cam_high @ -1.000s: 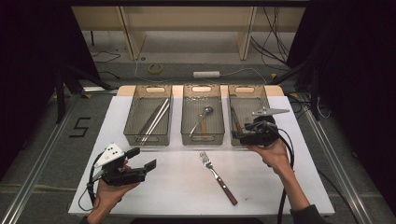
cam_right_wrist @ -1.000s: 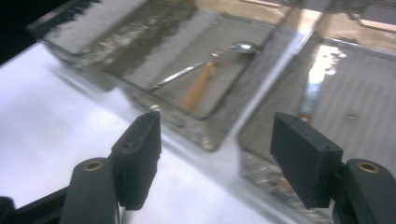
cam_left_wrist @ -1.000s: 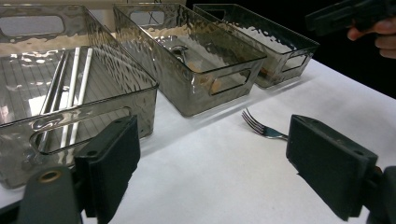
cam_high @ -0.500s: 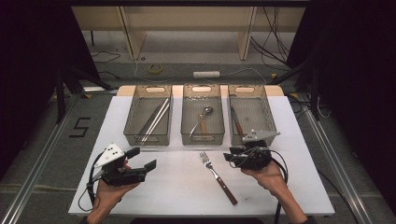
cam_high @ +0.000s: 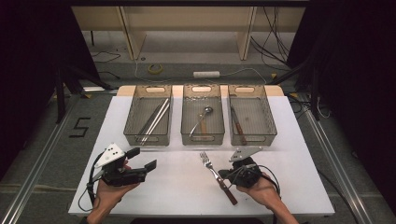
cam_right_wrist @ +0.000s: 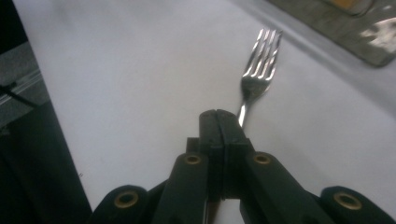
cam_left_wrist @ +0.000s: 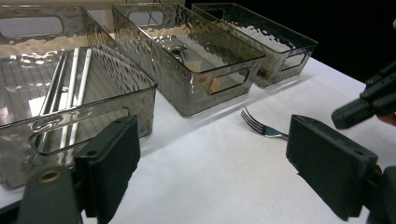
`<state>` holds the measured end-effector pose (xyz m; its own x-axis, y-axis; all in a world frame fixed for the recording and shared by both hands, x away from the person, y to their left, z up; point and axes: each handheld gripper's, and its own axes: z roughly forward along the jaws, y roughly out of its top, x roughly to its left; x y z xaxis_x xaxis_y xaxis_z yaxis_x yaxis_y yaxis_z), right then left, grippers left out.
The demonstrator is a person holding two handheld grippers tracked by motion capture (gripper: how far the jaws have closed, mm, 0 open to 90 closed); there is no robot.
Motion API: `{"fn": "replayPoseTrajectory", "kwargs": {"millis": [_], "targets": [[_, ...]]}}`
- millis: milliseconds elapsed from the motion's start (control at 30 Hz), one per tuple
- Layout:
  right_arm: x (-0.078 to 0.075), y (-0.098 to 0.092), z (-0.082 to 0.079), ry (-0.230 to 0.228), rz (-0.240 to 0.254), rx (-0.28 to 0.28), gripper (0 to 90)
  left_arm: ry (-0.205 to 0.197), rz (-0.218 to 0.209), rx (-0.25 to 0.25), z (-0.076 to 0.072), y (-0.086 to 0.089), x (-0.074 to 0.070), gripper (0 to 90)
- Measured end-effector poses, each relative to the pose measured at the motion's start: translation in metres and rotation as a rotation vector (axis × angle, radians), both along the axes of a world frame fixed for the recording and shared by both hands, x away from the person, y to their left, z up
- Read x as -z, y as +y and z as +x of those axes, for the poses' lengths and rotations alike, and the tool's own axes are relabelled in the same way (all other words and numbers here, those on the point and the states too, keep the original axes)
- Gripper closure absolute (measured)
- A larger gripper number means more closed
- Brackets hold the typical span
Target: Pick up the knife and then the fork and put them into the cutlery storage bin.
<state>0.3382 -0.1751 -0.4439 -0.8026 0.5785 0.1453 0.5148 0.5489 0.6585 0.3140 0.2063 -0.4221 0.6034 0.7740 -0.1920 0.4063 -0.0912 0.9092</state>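
Note:
A fork (cam_high: 211, 168) with a dark wooden handle lies on the white table (cam_high: 177, 186), tines pointing toward the trays. My right gripper (cam_high: 224, 175) hovers low over the fork's neck. In the right gripper view its jaws (cam_right_wrist: 218, 122) have just been closing and now press flat together with nothing between them. The fork (cam_right_wrist: 261, 60) runs out from under their right side. My left gripper (cam_high: 142, 158) rests at the front left, jaws wide apart and empty (cam_left_wrist: 219, 163). From there the fork (cam_left_wrist: 261, 128) and the right gripper (cam_left_wrist: 364, 105) show off to the right.
Three clear smoky trays stand in a row at the back. The left tray (cam_high: 129, 122) holds long metal sticks, the middle tray (cam_high: 221, 122) a spoon (cam_high: 201, 116), the right tray (cam_high: 271, 122) a wood-handled knife (cam_high: 236, 123). Cables lie on the floor behind.
My right gripper has come back from over the right tray and down to the fork, its jaws closing on the way. The left gripper has not moved.

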Motion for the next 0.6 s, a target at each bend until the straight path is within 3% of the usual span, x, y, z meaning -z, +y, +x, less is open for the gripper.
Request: {"fn": "replayPoseTrajectory", "kwargs": {"millis": [333, 600], "targets": [[0.015, 0.011, -0.013, 0.042, -0.063, -0.082, 90.0, 0.0, -0.001, -0.002, 0.0, 0.0, 0.0, 17.3], [0.022, 0.013, -0.017, 0.056, -0.114, -0.097, 90.0, -0.001, 0.0, -0.001, 0.0, 0.0, 0.0, 17.2]]}}
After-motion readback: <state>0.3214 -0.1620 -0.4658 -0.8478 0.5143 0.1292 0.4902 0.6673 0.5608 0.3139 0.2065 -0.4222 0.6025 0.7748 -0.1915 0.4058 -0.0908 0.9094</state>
